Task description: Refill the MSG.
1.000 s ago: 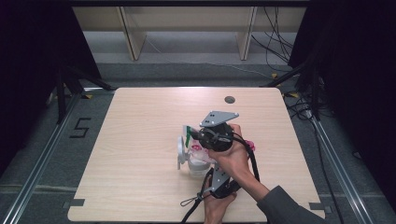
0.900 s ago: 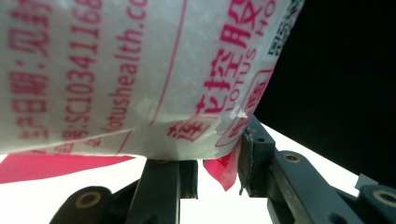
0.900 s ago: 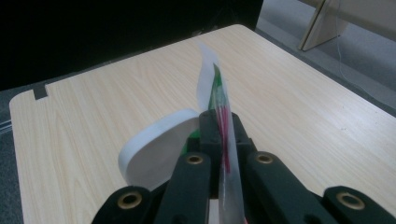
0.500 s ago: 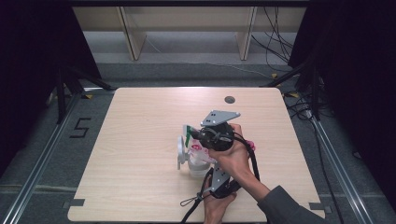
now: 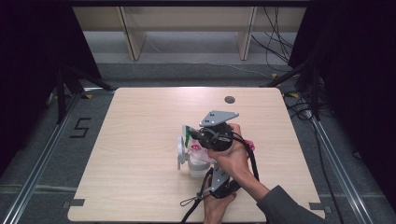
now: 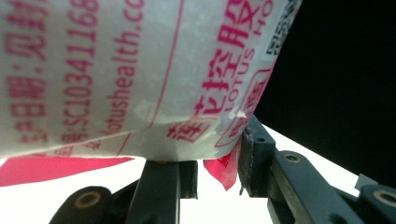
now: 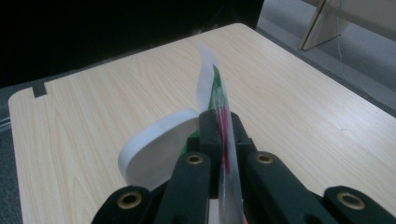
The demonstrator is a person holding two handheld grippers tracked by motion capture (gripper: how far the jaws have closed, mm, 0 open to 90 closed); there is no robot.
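Observation:
A white plastic bag with red print hangs over the table near its front middle. My right gripper is shut on the bag's thin top edge, which stands up green and red between the jaws. In the high view the right gripper sits under a hand and its grey plate. My left gripper holds the bag's lower corner, one jaw on each side of it. The left gripper comes in from the front edge. Under the bag stands a white container with its round lid flipped open.
A small dark round hole marks the table's far side. Black cables trail off the front edge. Metal rails run along the floor on both sides, and wooden shelf legs stand beyond the table.

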